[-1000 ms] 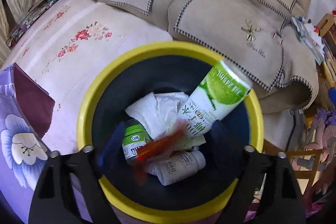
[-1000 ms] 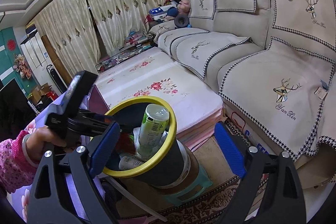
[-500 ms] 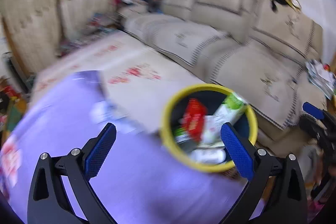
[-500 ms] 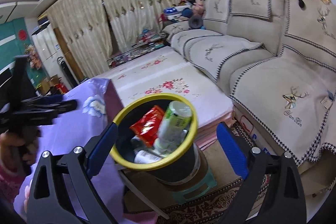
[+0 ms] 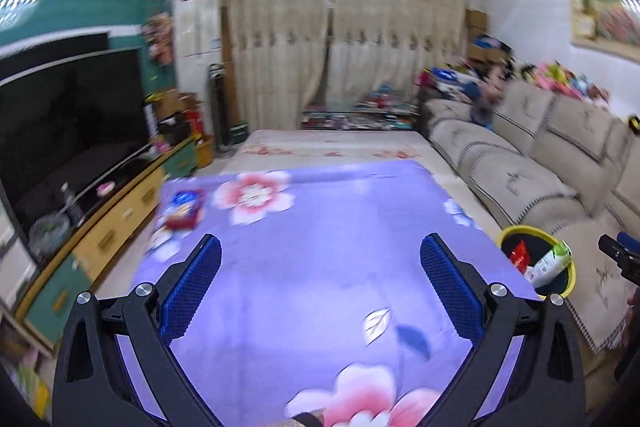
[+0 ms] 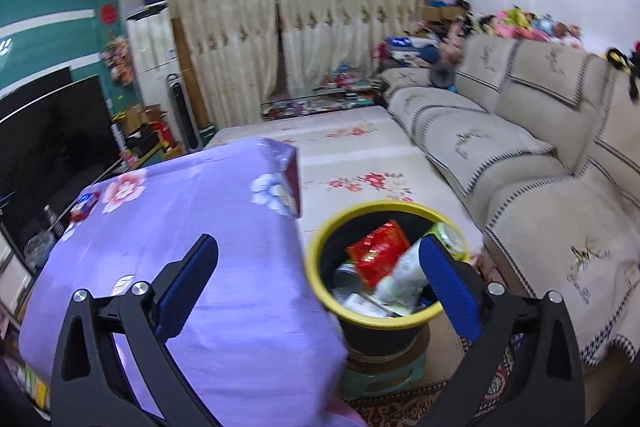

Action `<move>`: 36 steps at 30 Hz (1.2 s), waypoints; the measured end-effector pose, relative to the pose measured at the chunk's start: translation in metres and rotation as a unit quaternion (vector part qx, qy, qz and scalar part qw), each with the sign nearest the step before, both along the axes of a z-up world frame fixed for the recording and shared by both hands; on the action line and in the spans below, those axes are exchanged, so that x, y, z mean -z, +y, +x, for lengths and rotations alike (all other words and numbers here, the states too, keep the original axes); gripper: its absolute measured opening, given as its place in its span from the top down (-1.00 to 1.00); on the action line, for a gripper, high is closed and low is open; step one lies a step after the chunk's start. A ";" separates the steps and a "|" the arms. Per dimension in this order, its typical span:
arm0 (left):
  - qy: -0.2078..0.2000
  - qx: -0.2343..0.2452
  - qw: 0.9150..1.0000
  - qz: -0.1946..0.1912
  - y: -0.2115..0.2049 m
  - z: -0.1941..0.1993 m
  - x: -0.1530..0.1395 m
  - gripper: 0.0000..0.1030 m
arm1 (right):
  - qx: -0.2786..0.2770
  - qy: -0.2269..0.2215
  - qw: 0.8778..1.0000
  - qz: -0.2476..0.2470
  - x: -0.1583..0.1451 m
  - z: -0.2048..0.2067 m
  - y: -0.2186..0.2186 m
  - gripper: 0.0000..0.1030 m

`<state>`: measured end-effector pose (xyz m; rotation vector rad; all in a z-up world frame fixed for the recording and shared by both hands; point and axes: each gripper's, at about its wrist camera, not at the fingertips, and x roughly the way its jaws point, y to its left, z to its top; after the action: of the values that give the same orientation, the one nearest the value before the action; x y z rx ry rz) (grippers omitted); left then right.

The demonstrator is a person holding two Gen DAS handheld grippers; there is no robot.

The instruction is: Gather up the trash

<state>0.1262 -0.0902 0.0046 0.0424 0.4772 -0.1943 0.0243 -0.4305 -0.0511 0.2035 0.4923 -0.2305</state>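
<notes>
L claw (image 5: 320, 283) open, over tablecloth (image 5: 320, 227)

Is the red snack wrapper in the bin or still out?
In: the red snack wrapper lies inside the yellow-rimmed bin, against the green bottle.

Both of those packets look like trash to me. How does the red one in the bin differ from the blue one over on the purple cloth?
The red packet is in the yellow-rimmed bin, propped upright among other trash; the blue packet lies flat on the cloth, at its far left edge. The red one is plain red, the blue one blue with red. Both tongs are open and empty.
</notes>
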 end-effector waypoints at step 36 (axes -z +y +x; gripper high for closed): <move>-0.004 -0.022 0.999 -0.026 0.043 -0.061 0.002 -0.90 | -0.032 -0.021 0.999 -0.015 -0.027 -0.027 0.045 -0.86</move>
<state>0.0649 -0.0474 0.0021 -0.0179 0.4641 -0.1638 -0.0026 -0.3852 -0.0241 0.1616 0.4528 -0.1702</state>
